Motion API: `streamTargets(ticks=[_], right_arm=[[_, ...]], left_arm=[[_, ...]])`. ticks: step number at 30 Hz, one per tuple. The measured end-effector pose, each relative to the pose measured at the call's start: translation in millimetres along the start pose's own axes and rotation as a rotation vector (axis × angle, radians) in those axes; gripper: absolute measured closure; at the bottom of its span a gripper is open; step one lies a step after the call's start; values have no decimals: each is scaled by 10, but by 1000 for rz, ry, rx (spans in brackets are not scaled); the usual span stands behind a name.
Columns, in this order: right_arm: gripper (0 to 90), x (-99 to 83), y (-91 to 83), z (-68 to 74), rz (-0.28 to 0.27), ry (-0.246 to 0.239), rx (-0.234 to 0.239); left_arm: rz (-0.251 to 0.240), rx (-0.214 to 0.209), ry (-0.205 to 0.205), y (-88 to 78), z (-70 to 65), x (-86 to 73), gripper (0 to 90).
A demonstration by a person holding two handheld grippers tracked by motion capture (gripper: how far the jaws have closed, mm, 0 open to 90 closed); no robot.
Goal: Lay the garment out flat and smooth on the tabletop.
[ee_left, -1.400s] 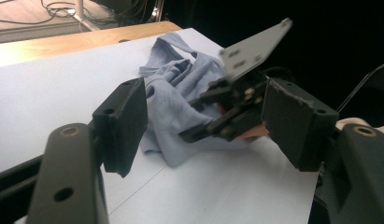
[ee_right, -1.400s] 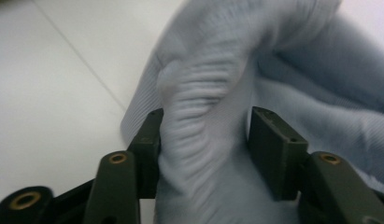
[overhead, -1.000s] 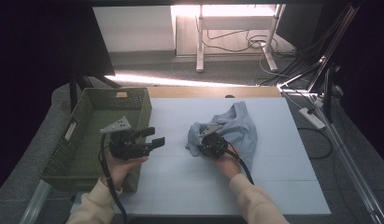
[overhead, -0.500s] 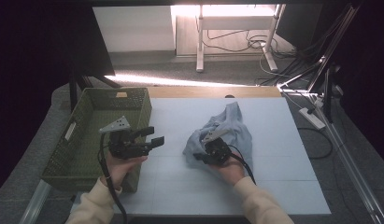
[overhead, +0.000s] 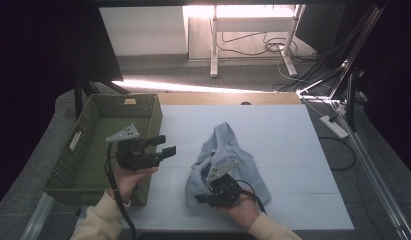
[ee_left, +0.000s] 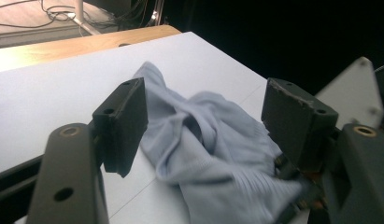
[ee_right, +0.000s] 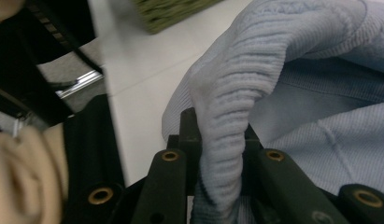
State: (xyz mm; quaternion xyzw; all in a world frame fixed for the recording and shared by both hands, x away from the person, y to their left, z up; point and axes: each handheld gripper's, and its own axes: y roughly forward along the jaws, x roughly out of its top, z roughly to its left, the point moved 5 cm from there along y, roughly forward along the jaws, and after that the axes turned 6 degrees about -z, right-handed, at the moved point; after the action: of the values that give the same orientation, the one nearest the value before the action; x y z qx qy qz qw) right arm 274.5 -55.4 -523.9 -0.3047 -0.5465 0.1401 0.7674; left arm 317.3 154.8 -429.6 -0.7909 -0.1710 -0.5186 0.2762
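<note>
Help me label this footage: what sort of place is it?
Probably a lab or office workroom: a white work table on grey carpet, cables trailing around desk legs behind, with a green basket and blue garment laid out.

Light blue garment is showing as soft ribbed knit cloth, matt. Basket is looking like woven green wicker (rough weave). Table is reading smooth matt white; gripper jaws are looking matt black plastic, slightly scuffed.

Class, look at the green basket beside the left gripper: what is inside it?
The basket shows only its woven floor and walls; no item is visible. The left gripper covers its near right corner, so that part stays unknown.
</note>
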Motion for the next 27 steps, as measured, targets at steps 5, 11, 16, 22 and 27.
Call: streamTargets(ticks=[5, 11, 16, 22, 27], right_arm=[[758, -37, 38, 16, 2, -9, -7], [491, 21, -180, 13, -103, -12, -19], [458, 39, -468, -124, -168, 4, -102], [431, -17, -697, -526, -198, 58, -256], [416, 9, -737, -831, -226, 115, -316]], left_arm=[[7, -4, 3, 28, -20, -11, 316], [11, -6, 2, 53, -35, -18, 316], [16, -8, 3, 85, -60, -21, 316], [25, -14, 5, 133, -86, -29, 316], [31, -17, 5, 155, -93, -39, 316]])
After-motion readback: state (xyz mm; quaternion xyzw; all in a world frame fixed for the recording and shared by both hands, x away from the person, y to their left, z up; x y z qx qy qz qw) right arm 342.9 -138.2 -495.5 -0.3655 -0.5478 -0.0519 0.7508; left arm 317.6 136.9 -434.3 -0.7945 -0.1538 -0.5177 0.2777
